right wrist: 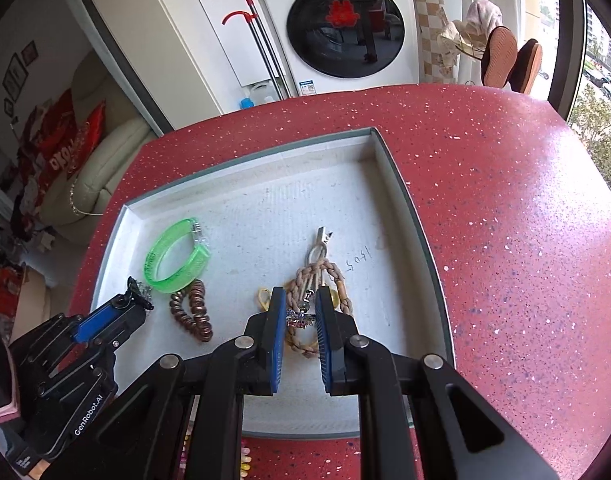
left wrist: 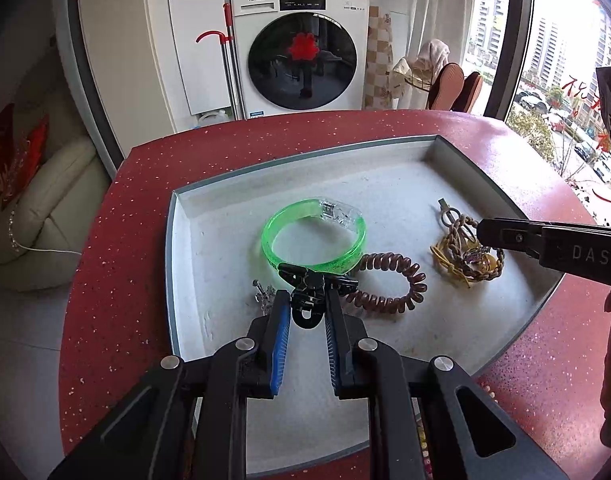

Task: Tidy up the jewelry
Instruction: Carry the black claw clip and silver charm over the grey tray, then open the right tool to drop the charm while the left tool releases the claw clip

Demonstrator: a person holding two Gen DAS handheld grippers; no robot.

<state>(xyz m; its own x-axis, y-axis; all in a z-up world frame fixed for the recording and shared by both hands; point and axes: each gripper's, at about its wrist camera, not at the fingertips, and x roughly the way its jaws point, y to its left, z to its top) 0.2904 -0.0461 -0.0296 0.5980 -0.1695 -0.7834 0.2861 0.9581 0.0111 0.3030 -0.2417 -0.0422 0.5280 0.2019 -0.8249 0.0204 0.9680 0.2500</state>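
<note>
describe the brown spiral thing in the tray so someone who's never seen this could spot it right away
On the red speckled table sits a shallow grey tray. Toward its left side, just in front of the green bangle, lies the coil hair tie. It alone is a coppery-brown telephone-cord spiral; the braided cords nearby are tan and woven.

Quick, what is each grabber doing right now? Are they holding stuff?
Left gripper: closed on a black hair clip.
Right gripper: closed on a small sparkly trinket.
</note>
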